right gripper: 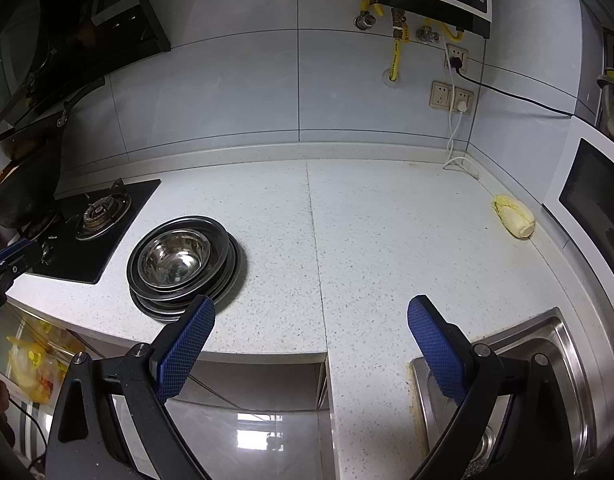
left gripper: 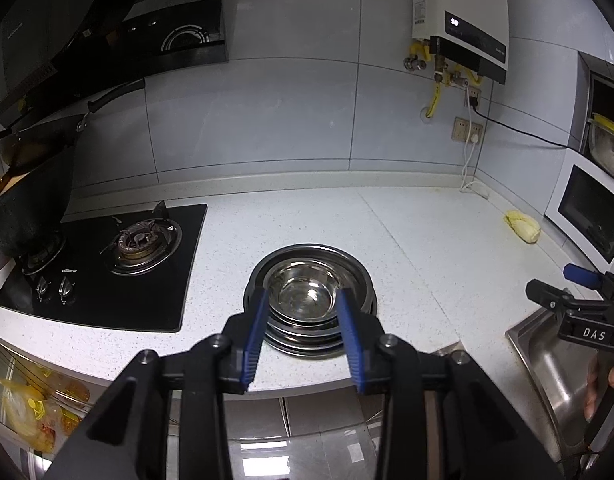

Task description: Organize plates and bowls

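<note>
Right wrist: stacked plates and bowls (right gripper: pixel 183 264) between stove (right gripper: pixel 95 216) and sink (right gripper: pixel 563 344); both fingers apart, empty

Gas hob (left gripper: pixel 107 268) left; cabbage (right gripper: pixel 514 216) near microwave (right gripper: pixel 595 204); sink (right gripper: pixel 547 384) right

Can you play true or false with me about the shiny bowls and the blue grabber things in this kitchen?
1. The shiny steel bowl sits on top of a stack of round steel plates. True.
2. The left gripper is squeezing the bowl tight. False: its blue fingers stand apart on either side of the stack, which seems to rest on the counter; I cannot tell if they touch.
3. The right gripper is wide open and holds nothing. True.
4. The pale yellow cabbage lies inside the steel sink. False: it lies on the speckled white counter near the white microwave oven.
5. The plates sit on the black gas stove. False: they sit on the counter beside it.
</note>
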Demonstrator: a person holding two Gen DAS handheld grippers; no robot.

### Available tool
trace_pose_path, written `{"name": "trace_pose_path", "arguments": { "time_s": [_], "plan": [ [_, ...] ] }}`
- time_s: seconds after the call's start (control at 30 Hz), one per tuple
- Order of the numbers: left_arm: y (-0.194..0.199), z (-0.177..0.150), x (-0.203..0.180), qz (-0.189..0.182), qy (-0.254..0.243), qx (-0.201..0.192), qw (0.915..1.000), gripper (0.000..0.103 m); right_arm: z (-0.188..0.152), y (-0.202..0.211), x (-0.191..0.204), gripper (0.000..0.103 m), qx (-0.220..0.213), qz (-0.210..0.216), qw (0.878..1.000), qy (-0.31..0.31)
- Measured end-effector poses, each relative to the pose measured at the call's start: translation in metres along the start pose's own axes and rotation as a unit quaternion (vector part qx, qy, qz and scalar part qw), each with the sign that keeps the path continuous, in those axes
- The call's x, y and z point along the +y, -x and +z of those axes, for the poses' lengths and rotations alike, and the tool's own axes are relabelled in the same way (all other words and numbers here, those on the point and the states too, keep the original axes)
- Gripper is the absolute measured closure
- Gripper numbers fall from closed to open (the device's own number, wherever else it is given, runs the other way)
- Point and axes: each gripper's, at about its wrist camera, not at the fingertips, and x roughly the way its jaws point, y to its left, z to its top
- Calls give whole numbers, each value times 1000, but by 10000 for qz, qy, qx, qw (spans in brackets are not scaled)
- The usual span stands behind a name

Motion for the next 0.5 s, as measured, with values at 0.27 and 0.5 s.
{"name": "trace_pose_path", "arguments": {
  "time_s": [0.27,0.5],
  "plan": [
    [-3,1,0,-38,-17,52,10000,69,0,0,1,8,5,-4,10000,5],
    [-6,3,0,-16,-30,43,10000,69,2,-3,4,8,14,1,10000,33]
  ]
}}
